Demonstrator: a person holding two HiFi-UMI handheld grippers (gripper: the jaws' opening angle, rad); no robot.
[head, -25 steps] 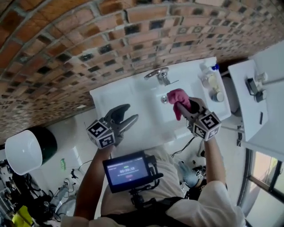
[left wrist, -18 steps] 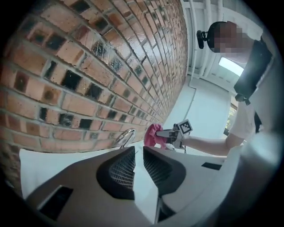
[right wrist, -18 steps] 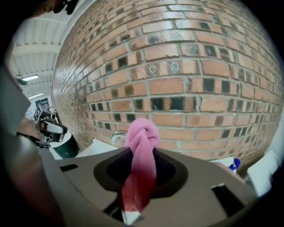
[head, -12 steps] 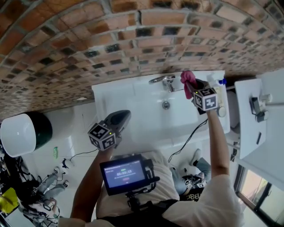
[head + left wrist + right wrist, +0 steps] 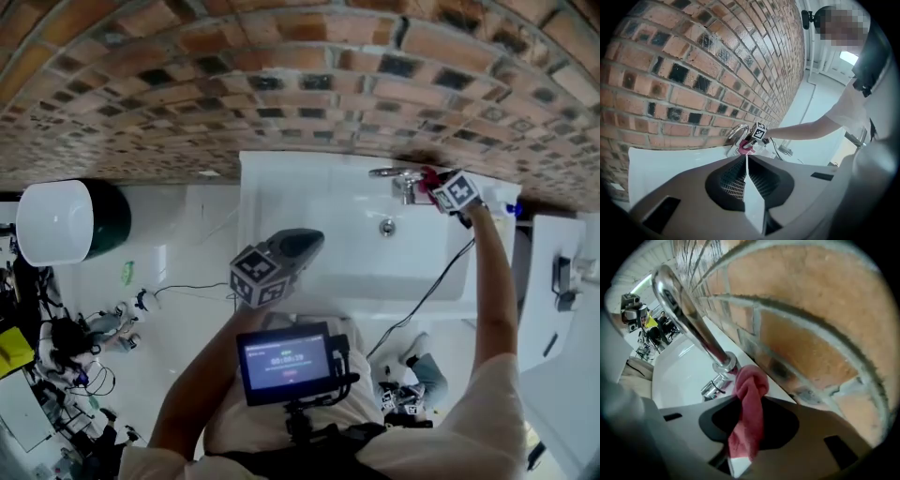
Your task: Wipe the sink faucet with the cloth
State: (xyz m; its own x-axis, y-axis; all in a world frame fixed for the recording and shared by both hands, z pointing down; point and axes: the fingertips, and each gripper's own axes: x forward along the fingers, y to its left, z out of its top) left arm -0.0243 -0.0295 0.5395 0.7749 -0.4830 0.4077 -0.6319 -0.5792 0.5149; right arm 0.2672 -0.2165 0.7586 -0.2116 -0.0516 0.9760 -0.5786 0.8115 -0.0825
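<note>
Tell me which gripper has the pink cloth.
The right gripper, at the faucet, with the pink cloth pinched between its jaws; the left gripper is shut on nothing.

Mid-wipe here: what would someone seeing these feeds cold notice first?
The pink cloth pinched in the right gripper, right at the base of the chrome faucet. Behind it runs a brick wall; the left gripper hangs shut and empty near the front edge of the white sink.
</note>
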